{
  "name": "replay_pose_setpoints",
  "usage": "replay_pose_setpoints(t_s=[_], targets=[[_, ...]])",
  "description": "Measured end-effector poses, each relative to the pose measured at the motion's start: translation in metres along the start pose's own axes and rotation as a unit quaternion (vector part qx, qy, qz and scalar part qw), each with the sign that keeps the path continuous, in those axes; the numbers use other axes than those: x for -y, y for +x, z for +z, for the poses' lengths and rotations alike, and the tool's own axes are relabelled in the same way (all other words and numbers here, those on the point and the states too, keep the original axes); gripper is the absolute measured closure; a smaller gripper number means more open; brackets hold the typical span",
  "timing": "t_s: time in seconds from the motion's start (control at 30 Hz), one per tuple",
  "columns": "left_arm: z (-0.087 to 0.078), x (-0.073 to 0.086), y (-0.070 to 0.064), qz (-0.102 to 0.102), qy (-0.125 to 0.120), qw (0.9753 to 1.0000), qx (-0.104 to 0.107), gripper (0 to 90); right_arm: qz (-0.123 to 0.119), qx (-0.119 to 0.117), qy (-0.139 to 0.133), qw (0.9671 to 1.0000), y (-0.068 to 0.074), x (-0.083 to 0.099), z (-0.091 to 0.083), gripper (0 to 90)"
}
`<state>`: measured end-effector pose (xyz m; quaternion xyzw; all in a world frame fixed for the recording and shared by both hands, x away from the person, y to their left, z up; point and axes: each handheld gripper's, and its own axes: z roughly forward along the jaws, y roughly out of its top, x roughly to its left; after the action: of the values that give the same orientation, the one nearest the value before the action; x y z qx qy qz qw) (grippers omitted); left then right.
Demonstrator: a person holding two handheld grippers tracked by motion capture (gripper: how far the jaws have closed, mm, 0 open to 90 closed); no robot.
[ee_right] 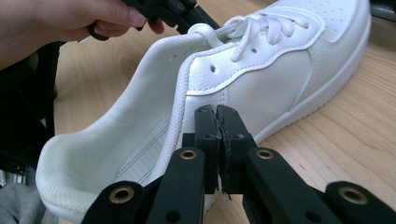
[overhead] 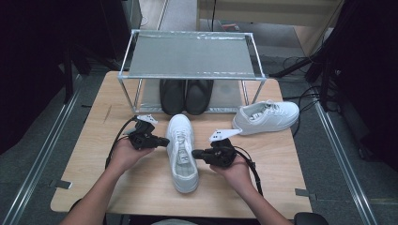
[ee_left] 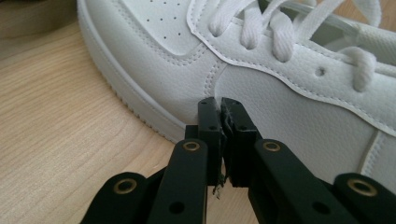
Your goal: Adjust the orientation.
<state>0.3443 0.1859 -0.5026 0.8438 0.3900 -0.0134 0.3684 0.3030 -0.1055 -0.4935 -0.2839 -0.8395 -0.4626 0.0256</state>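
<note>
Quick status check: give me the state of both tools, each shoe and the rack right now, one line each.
Left tool: shut, tips against the near white shoe's side.
Right tool: shut, tips at that shoe's other side.
Near white shoe: upright on its sole, laced, between both tools.
Second white shoe: upright, right of the rack.
Black shoes: paired on the rack's lower level.
Rack: top shelf bare.

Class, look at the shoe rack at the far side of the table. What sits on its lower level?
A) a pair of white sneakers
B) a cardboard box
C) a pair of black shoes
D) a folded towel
C: the high view shows a pair of black shoes under the shoe rack's top shelf.
</note>
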Motion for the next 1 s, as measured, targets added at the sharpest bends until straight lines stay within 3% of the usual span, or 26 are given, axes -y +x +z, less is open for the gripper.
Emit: replay_pose_setpoints(t_s=[0.33,0.47,0.6,1.0], targets=[[0.002,-0.003,-0.001,0.012,-0.001,0.9999,-0.012,86.9,0.005,-0.004,0.003,1.0,0.001,-0.001,0.001,86.6],[0.0,-0.003,0.002,0.008,0.0,0.9999,-0.011,83.2,0.002,-0.004,0.008,1.0,-0.002,-0.002,-0.002,83.0],[-0.002,-0.003,0.001,0.009,-0.003,0.9999,-0.011,82.4,0.001,0.02,0.007,0.9998,-0.011,-0.002,-0.01,80.0],[-0.01,-0.002,-0.003,0.018,-0.023,0.9996,-0.005,56.3,0.018,0.038,-0.024,0.9988,-0.032,-0.001,-0.032,62.4]])
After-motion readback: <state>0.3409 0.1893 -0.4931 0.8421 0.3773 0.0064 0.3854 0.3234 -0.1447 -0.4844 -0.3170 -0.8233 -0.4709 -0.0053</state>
